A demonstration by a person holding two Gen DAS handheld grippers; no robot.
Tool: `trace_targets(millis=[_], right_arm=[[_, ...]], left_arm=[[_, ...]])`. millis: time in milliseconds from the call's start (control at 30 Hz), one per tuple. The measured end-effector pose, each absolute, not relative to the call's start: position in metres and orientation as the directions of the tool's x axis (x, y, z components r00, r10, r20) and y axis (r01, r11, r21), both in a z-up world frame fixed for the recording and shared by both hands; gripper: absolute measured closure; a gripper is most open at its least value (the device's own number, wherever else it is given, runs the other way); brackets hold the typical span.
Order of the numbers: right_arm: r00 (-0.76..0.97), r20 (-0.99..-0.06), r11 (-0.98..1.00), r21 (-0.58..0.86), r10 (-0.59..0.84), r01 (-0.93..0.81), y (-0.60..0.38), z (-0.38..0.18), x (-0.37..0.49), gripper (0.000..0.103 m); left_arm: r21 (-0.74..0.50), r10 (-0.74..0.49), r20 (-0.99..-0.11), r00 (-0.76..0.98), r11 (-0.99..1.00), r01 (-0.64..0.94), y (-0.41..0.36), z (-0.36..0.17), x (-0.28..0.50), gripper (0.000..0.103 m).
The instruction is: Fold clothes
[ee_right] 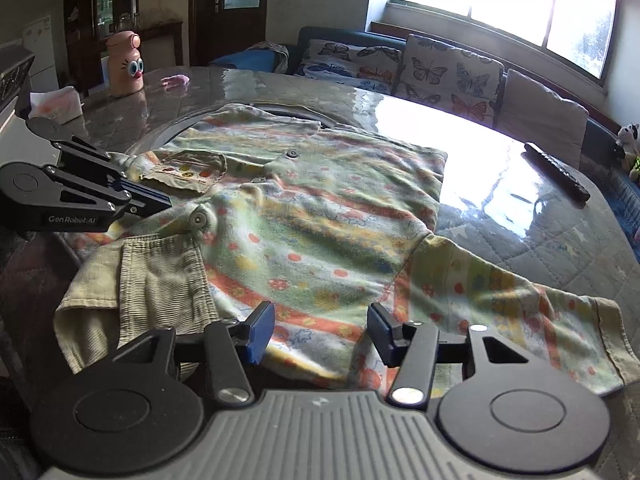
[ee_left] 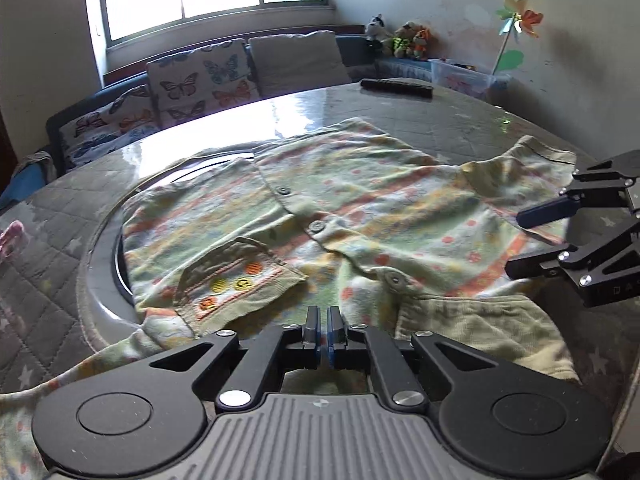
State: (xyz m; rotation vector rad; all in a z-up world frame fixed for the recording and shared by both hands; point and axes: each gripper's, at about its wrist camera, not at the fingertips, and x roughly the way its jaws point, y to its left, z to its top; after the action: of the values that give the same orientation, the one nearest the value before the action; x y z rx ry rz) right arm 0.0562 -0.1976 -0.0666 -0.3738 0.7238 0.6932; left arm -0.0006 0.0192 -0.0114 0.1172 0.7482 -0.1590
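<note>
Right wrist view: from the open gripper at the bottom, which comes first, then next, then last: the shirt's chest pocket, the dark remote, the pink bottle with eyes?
From the right gripper:
1. Chest pocket, on the shirt, left.
2. Dark remote, on the table, right.
3. Pink bottle, far left.

Home living and dining room
Round table, butterfly cushions on a window sofa, soft toys, paper pinwheel, wooden cabinet.
</note>
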Motion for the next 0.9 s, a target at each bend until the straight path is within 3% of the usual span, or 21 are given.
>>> trace_targets(millis=[400,533,733,900], right_arm=[[0.374,-0.693,0.528,0.012,0.616,-0.849,-0.151,-0.052,0.019,0.060],[0.352,-0.707,0.511,0.016,0.613,-0.859,-0.137,-0.063,0.016,0.070],[0.354,-0.704,0.532,0.039,0.616,-0.846,-0.139,-0.064,0.015,0.100],[0.382,-0.655,0.592,0.124,0.652,-0.797,-0.164,-0.043,0.023,0.101]], left_arm=[[-0.044,-0.191,-0.675,0.713,0.974,0.220,0.021,-0.010,-0.011,0.098],[-0.068,-0.199,-0.663,0.722,0.976,0.207,0.027,-0.005,-0.013,0.098],[-0.068,-0.183,-0.641,0.746,0.981,0.183,0.035,0.004,-0.019,0.098],[-0.067,-0.184,-0.642,0.744,0.981,0.184,0.035,0.003,-0.018,0.098]])
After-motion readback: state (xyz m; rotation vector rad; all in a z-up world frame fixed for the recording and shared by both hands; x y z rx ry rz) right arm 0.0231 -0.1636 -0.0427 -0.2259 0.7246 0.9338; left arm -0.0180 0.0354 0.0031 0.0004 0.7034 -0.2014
